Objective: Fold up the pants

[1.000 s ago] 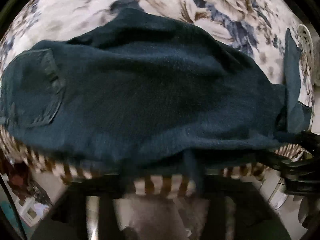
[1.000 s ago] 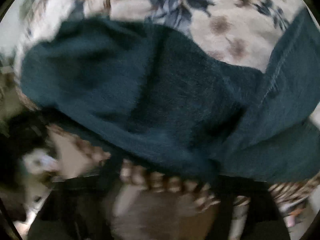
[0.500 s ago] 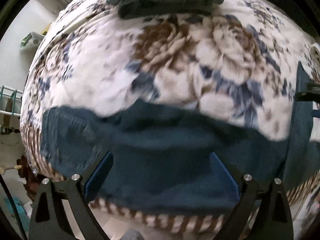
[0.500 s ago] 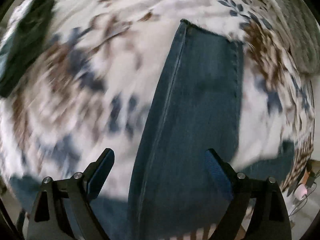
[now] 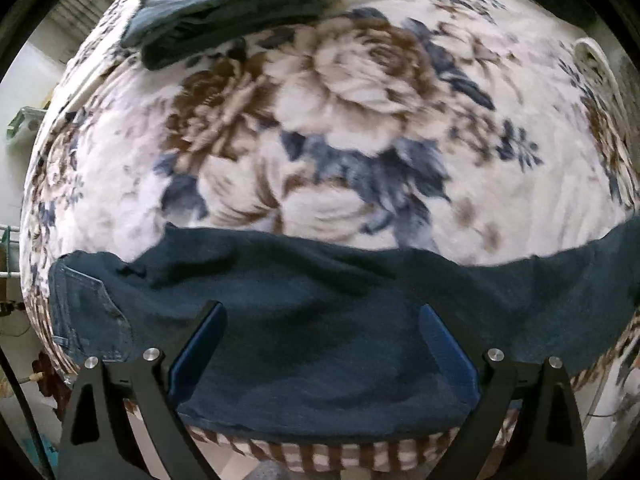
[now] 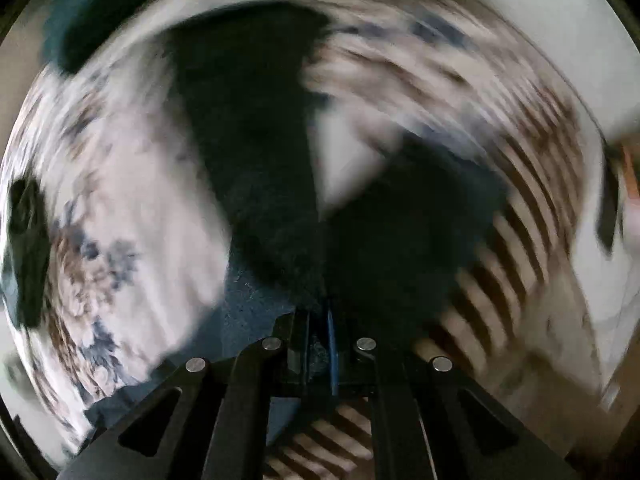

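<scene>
Dark blue jeans (image 5: 320,300) lie across the near edge of a floral blanket, back pocket at the left. My left gripper (image 5: 322,320) is open and empty, its blue-padded fingers just above the jeans' near part. In the blurred right wrist view, my right gripper (image 6: 320,320) is shut on the jeans' fabric (image 6: 280,200), which runs away from the jaws in two dark bands.
The floral blanket (image 5: 360,100) covers a bed with a striped hem (image 5: 320,452) at the near edge. A pile of folded dark clothes (image 5: 232,4) lies at the far left. A pale cushion edge (image 5: 596,64) sits at the right.
My right gripper has gone from open above a jeans leg to shut on the fabric and is swinging fast. My left gripper has stayed open and drawn back slightly.
</scene>
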### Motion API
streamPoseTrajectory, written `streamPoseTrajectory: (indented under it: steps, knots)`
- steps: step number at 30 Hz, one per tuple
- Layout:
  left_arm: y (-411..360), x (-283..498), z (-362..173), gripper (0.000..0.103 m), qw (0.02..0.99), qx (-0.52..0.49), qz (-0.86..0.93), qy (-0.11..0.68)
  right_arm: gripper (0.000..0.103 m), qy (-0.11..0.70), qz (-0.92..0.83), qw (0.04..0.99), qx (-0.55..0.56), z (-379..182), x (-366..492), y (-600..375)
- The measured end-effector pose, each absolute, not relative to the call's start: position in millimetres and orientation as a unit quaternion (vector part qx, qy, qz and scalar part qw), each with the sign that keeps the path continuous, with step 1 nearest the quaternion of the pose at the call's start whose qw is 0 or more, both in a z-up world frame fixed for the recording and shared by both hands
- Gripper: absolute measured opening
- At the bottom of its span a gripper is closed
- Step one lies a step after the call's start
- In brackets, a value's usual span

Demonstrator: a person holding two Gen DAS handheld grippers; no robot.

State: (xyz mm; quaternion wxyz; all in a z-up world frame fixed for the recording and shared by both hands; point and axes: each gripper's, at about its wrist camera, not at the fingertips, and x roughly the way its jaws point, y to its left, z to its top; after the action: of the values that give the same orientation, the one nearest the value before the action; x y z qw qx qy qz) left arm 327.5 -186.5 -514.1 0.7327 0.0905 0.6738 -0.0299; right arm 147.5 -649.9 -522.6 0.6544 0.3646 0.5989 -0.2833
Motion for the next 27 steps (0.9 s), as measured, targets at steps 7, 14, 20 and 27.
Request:
streamPoseTrajectory:
  steps: [7,14,20,27]
  knots:
    - [-218.4,319.1,-517.6,0.099,0.728,0.107,-0.059,0.675,0.041,0.555,-0.278,0.603,0.502,-565.7,66.0,-702.5]
    - [-238.2,317.4,-523.8,0.099,0.721,0.111,-0.076,0.68,0.065,0.439,-0.316,0.587,0.602,-578.9,21.9,-775.6]
    - [-256.1,318.3,-528.3,0.099,0.722,0.11,-0.082,0.678,0.051,0.391,-0.26,0.615,0.634,-625.1,55.0,-785.8]
    - [-265.0,315.6,-527.0,0.099,0.74,0.111,-0.077,0.659,0.008,0.408,-0.301,0.722,0.471,-563.2,73.8,-765.2]
